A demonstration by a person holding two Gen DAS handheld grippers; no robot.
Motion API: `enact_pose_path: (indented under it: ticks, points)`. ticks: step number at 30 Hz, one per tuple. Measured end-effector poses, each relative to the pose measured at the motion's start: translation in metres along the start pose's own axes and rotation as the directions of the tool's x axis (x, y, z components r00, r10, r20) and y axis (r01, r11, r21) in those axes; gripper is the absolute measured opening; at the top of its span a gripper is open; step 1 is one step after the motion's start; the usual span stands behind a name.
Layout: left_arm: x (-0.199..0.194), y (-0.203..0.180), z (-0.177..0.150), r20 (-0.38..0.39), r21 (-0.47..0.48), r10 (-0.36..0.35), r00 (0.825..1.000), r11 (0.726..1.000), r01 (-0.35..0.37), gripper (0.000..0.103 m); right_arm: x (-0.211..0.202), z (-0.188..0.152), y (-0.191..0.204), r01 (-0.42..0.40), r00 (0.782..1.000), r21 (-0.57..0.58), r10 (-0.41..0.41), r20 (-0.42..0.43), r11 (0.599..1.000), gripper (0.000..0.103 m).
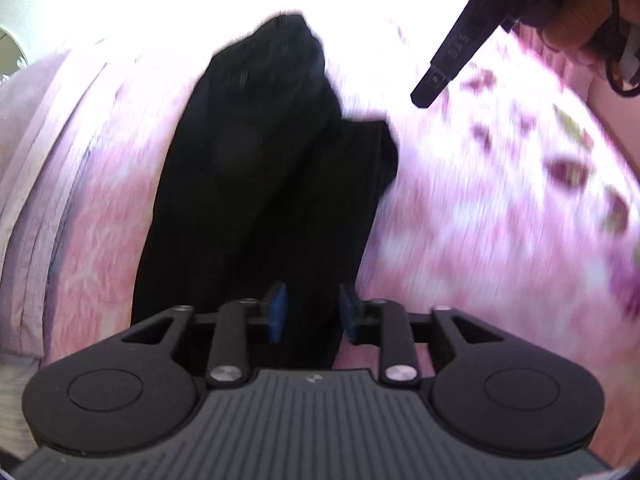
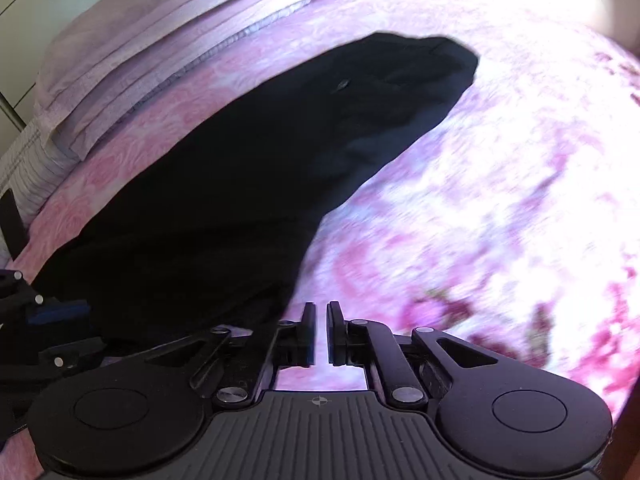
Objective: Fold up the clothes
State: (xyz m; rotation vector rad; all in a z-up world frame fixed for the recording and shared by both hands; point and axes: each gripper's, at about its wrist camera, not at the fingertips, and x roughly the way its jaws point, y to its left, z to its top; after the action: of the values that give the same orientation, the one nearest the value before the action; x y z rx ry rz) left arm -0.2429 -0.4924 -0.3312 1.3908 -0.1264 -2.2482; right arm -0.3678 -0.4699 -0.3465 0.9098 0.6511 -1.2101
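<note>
A black garment (image 1: 256,168) lies folded lengthwise on the pink floral bedspread (image 1: 480,220). My left gripper (image 1: 313,312) hovers over its near end with the blue pads apart and dark cloth showing in the gap, the pads not pressing on it. In the right wrist view the same garment (image 2: 240,184) stretches from lower left to upper right. My right gripper (image 2: 321,334) is shut just off the garment's near right edge, with only bedspread showing behind its thin slit. Its black finger (image 1: 452,56) also hangs at top right of the left wrist view, held by a hand (image 1: 580,20).
A stack of pale pink bedding (image 2: 140,40) lies along the far side of the bed, beyond the garment. The bedspread (image 2: 460,200) spreads out to the right. The left gripper's blue pad (image 2: 60,312) shows at the left edge. White cupboard panels (image 2: 32,20) stand behind.
</note>
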Motion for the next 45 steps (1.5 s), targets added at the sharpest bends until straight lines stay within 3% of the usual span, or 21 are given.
enact_pose_path:
  ticks: [1, 3, 4, 5, 9, 11, 12, 13, 16, 18, 19, 21, 22, 23, 25, 30, 33, 35, 39, 42, 45]
  points:
    - [0.002, -0.005, 0.011, 0.016, 0.004, 0.0, 1.0, 1.0, 0.0, 0.044, -0.005, 0.007, -0.009, 0.006, 1.0, -0.002, -0.006, 0.008, 1.0, 0.006]
    - [0.008, -0.016, 0.033, 0.044, 0.008, -0.001, 0.999, 1.0, 0.0, 0.051, -0.012, 0.024, -0.025, 0.015, 1.0, 0.003, -0.016, 0.025, 1.0, 0.025]
    - [0.013, -0.021, 0.044, 0.051, 0.001, 0.003, 0.999, 1.0, -0.003, 0.06, -0.012, 0.033, -0.035, 0.017, 0.999, 0.009, -0.018, 0.036, 1.0, 0.055]
    - [0.021, -0.026, 0.054, 0.051, -0.006, 0.01, 0.999, 1.0, -0.01, 0.064, -0.011, 0.043, -0.044, 0.015, 0.999, 0.016, -0.016, 0.052, 1.0, 0.069]
    - [0.067, -0.041, 0.09, 0.0, -0.052, 0.037, 0.999, 0.998, -0.037, 0.065, 0.02, 0.093, -0.088, -0.08, 0.993, 0.066, 0.073, 0.095, 0.995, 0.069]
    - [0.095, -0.044, 0.101, -0.056, -0.062, 0.089, 0.994, 0.994, -0.092, 0.059, 0.047, 0.119, -0.114, -0.137, 0.987, 0.128, 0.124, 0.099, 0.982, 0.069]
    - [0.107, -0.046, 0.104, -0.095, -0.051, 0.11, 0.989, 0.992, -0.115, 0.048, 0.061, 0.131, -0.127, -0.162, 0.984, 0.162, 0.146, 0.102, 0.973, 0.069]
    - [0.118, -0.047, 0.105, -0.131, -0.037, 0.121, 0.984, 0.991, -0.127, 0.028, 0.074, 0.143, -0.139, -0.182, 0.98, 0.197, 0.163, 0.111, 0.963, 0.069]
    - [0.123, -0.042, 0.102, -0.162, -0.038, 0.134, 0.978, 0.989, -0.142, 0.01, 0.113, 0.174, -0.173, -0.256, 0.965, 0.292, 0.227, 0.129, 0.922, 0.069]
    - [0.117, -0.034, 0.101, -0.164, -0.065, 0.125, 0.979, 0.988, -0.137, 0.006, 0.139, 0.189, -0.186, -0.297, 0.955, 0.326, 0.272, 0.121, 0.898, 0.069]
    - [0.113, -0.03, 0.101, -0.161, -0.073, 0.117, 0.98, 0.989, -0.13, 0.005, 0.15, 0.194, -0.193, -0.307, 0.952, 0.349, 0.287, 0.107, 0.886, 0.069]
    - [0.104, -0.025, 0.107, -0.135, -0.078, 0.097, 0.986, 0.991, -0.108, 0.004, 0.166, 0.205, -0.211, -0.335, 0.939, 0.417, 0.337, 0.072, 0.845, 0.034]
    - [0.1, -0.022, 0.11, -0.12, -0.08, 0.087, 0.989, 0.992, -0.097, 0.004, 0.172, 0.212, -0.218, -0.348, 0.931, 0.442, 0.36, 0.059, 0.827, 0.025]
    - [0.098, -0.02, 0.116, -0.106, -0.079, 0.081, 0.991, 0.993, -0.089, 0.003, 0.171, 0.224, -0.221, -0.365, 0.924, 0.433, 0.377, 0.06, 0.825, 0.024]
    - [0.099, -0.018, 0.131, -0.082, -0.072, 0.074, 0.994, 0.994, -0.08, 0.003, 0.163, 0.249, -0.223, -0.392, 0.916, 0.365, 0.394, 0.072, 0.844, 0.024]
    - [0.128, -0.023, 0.149, -0.142, -0.088, -0.02, 0.99, 0.996, 0.008, 0.004, 0.182, 0.26, -0.238, -0.303, 0.95, 0.348, 0.311, 0.035, 0.887, 0.024]
    - [0.125, -0.019, 0.148, -0.151, -0.116, -0.091, 0.984, 0.99, 0.074, 0.012, 0.178, 0.251, -0.239, -0.252, 0.965, 0.311, 0.26, 0.016, 0.917, 0.041]
    - [0.113, -0.009, 0.148, -0.121, -0.174, -0.159, 0.98, 0.975, 0.137, 0.017, 0.16, 0.256, -0.242, -0.21, 0.977, 0.261, 0.209, 0.032, 0.942, 0.058]
    - [0.085, 0.021, 0.152, 0.01, -0.262, -0.222, 0.975, 0.94, 0.217, 0.025, 0.122, 0.28, -0.223, -0.13, 0.986, 0.033, 0.125, 0.11, 0.991, 0.06]
    - [0.093, 0.06, 0.156, 0.049, -0.325, -0.152, 0.987, 0.932, 0.16, 0.032, 0.126, 0.305, -0.206, -0.158, 0.978, -0.094, 0.169, 0.12, 0.983, 0.06]
    - [0.126, 0.111, 0.151, 0.009, -0.43, -0.029, 1.0, 0.902, 0.03, 0.034, 0.158, 0.328, -0.182, -0.243, 0.965, -0.238, 0.258, 0.036, 0.94, 0.06]
